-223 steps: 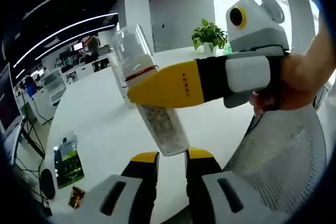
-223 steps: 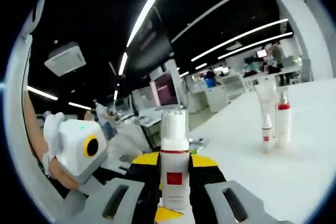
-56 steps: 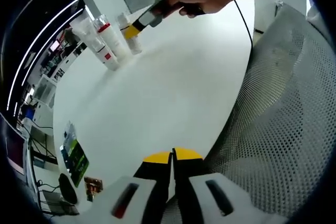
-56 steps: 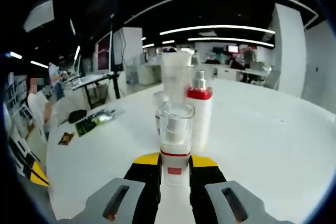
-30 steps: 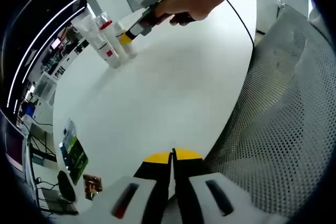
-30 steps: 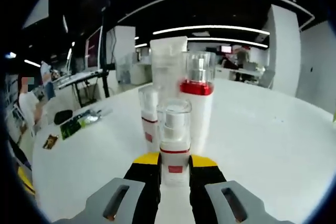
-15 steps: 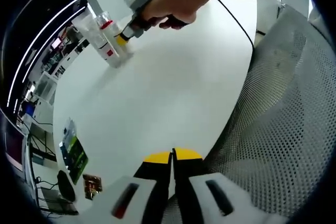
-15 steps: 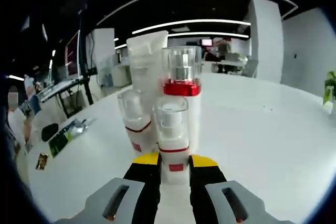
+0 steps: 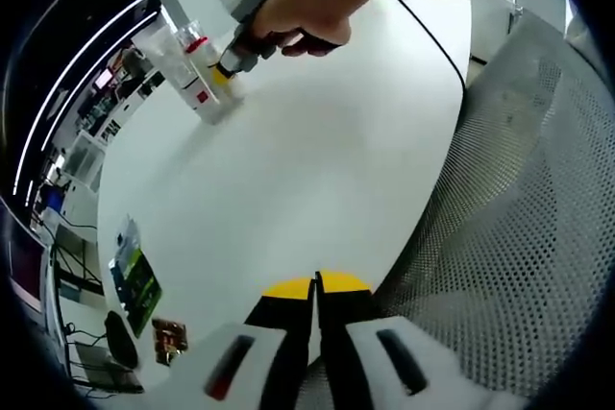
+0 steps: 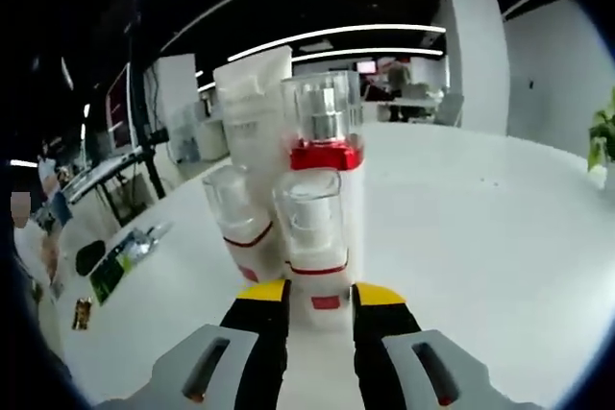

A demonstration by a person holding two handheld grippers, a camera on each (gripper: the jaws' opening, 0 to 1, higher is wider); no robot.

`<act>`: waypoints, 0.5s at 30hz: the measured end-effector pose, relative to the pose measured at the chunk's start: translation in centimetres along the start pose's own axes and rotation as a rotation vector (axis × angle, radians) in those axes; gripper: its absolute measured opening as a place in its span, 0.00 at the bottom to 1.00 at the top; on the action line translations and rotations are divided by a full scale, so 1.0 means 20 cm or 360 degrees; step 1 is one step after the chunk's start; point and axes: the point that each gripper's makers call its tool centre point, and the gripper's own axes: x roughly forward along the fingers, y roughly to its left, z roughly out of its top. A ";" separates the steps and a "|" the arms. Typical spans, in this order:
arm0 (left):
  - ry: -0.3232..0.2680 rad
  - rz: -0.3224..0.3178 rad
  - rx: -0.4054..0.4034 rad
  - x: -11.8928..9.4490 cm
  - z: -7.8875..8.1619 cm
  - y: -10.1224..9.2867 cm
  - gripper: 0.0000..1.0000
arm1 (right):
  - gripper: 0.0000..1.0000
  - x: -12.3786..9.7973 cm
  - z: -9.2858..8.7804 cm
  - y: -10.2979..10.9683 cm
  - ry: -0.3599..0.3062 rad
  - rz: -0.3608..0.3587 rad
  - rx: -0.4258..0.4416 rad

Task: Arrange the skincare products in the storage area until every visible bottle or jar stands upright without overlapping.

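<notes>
Right gripper view: my right fingers hold the small bottle upright beside the far cluster; a careless release could topple neighbours. Left fingers closed, empty.

Centre of the right gripper view: a small white pump bottle with clear cap and red label, before a taller white bottle with a red collar. Yellow-tipped black jaws below. A white round table fills mid-frame of the left gripper view; grey perforated mesh chair at right.
</notes>
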 end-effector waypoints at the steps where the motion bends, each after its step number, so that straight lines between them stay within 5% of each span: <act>1: 0.0000 -0.0001 0.0000 0.00 0.00 0.00 0.00 | 0.28 -0.01 0.00 0.00 -0.0006 0.0001 0.0012; 9: 0.0004 0.0002 -0.0001 0.00 0.00 0.00 0.00 | 0.23 -0.08 -0.03 -0.01 0.0061 0.0066 -0.0293; 15: 0.0008 0.0005 -0.0003 0.00 -0.01 0.00 0.00 | 0.20 -0.09 -0.04 -0.08 0.0077 0.0039 -0.0267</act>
